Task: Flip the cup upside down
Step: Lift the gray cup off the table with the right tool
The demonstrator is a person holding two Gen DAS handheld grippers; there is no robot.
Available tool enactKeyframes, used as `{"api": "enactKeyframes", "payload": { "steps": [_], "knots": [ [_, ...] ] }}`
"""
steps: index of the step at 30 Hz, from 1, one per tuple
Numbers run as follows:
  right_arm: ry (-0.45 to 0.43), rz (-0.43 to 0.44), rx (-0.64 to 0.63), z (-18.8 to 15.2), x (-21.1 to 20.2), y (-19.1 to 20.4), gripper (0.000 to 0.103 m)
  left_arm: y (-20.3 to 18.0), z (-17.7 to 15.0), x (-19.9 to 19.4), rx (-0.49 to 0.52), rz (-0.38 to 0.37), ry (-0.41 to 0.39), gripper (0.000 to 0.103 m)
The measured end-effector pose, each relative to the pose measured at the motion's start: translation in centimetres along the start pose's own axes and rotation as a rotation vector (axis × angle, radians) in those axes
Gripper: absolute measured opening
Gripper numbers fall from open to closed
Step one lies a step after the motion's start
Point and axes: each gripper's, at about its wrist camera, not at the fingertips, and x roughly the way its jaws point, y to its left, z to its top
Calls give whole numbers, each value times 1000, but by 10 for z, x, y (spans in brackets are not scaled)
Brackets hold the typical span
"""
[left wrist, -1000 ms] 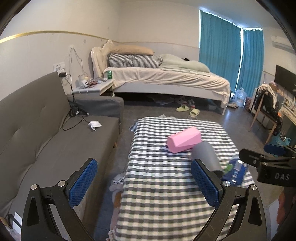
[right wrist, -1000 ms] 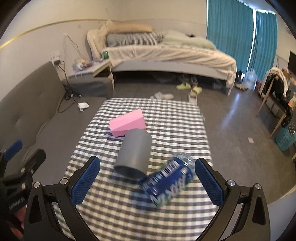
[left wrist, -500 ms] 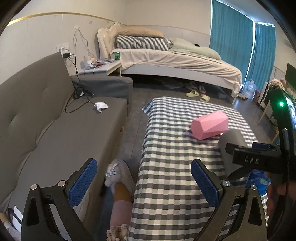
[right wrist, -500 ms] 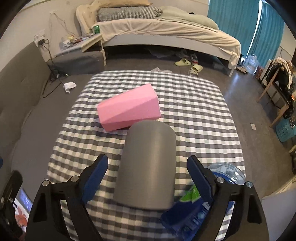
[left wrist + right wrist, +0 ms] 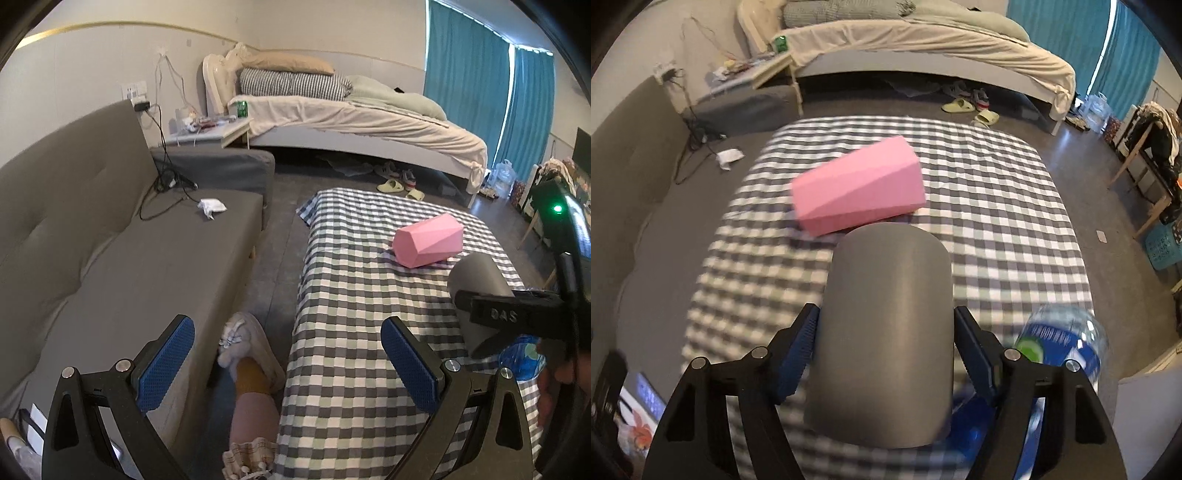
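Cup [image 5: 886, 332] over checkered tablecloth [image 5: 997, 206]; sofa [image 5: 129, 266], bed [image 5: 351, 122] behind.

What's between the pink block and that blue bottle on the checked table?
The grey cup stands between the pink block and the blue bottle, clearest in the right wrist view, where the right gripper grips it.

Daylight via curtains [image 5: 469, 85] | soft shadows | fisheye-bent edges — right view motion-blurred (tablecloth [image 5: 746, 266])
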Motion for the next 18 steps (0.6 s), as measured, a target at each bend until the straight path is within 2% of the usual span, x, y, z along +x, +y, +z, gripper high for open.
{"api": "enactKeyframes", "payload": {
  "steps": [10,18],
  "knots": [
    [17,76,-58,-81,-56,14,73,3,-21,-51,-24,6,-56,103],
    [45,72,-109,-127,-53,1,73,-16,-36,-88,1,53,-68,103]
  ]
}}
